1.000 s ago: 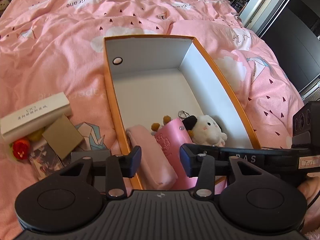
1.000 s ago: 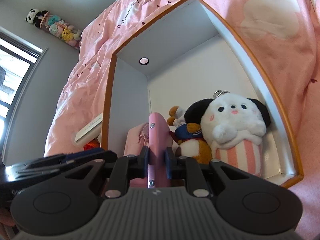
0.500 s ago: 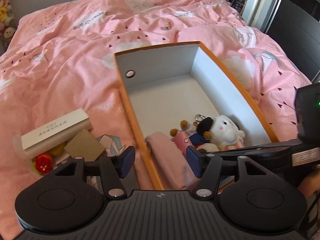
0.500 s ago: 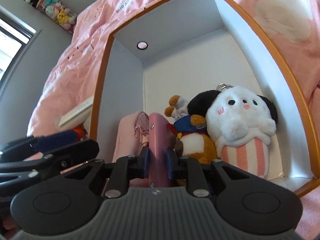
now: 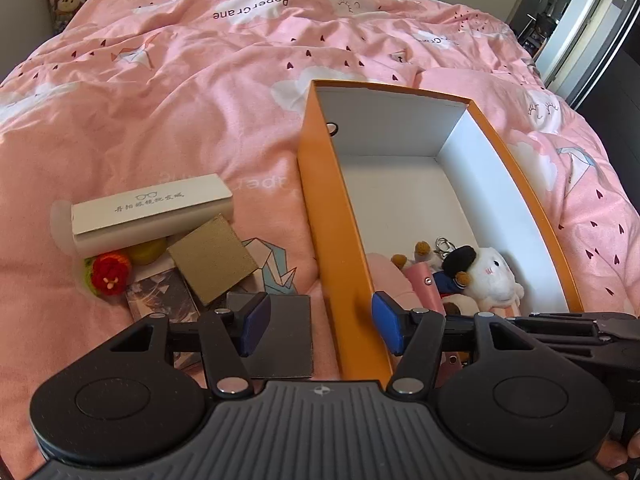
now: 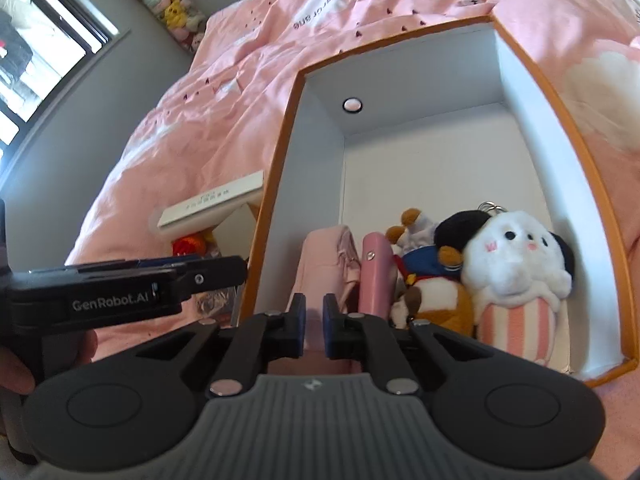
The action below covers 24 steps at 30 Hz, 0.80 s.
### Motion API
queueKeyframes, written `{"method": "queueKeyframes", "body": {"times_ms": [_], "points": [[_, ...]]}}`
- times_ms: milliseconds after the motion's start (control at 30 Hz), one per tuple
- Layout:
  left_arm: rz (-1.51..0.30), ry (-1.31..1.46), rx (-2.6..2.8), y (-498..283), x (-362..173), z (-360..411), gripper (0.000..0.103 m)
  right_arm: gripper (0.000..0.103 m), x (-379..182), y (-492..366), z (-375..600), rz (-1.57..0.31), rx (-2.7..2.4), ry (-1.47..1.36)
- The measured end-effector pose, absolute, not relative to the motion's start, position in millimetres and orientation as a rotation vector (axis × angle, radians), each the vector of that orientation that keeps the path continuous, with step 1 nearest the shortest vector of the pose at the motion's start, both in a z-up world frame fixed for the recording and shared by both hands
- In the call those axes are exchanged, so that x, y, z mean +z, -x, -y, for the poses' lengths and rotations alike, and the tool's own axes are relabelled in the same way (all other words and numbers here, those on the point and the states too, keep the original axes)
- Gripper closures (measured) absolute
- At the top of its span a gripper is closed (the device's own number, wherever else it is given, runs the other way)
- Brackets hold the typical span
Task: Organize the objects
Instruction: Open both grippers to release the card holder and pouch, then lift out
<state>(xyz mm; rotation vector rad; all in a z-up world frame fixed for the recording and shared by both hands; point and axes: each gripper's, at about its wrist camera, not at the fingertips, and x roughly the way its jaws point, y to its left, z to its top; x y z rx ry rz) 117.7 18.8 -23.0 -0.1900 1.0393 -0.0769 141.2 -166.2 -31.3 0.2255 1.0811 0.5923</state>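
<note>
Straddling the box wall [image 5: 340, 216] — left tongs [image 5: 320, 322] gaping, holding nothing.

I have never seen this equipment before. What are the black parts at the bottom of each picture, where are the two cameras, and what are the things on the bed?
No robot here: a person holds one hand-held two-finger gripper in each hand, and a camera on each looks forward along its fingers.

Left wrist view: the left gripper is open and empty, over the wall of an orange box on a pink duvet. Beside the box lie a white glasses box, a brown card box and a red knitted flower.

Right wrist view: the right gripper has just closed and holds nothing; its jaws stand almost together. In the box are a pink case, a white plush dog and a small duck plush.
</note>
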Motion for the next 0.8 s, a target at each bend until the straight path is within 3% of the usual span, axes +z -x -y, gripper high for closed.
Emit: {"method": "queueKeyframes", "body": {"times_ms": [300,600,667,733,800], "points": [[-1.076,0.216,-0.057,-111,-35,-33,0.035,0.095,-56,-148,155,-1.203,0.587,-0.228],[-1.016,0.226,-0.11,-100,-34,-29,0.035,0.089,-40,-142,156,-1.132,0.572,-0.188],[-0.98,0.213,-0.115,-97,-31,-27,0.035,0.085,-34,-140,155,-1.097,0.563,-0.172],[-0.948,0.197,-0.117,-94,-28,-24,0.035,0.072,-26,-138,154,-1.05,0.547,-0.145],[-0.914,0.186,-0.111,-91,-24,-24,0.035,0.068,-18,-135,152,-0.99,0.536,-0.111]]}}
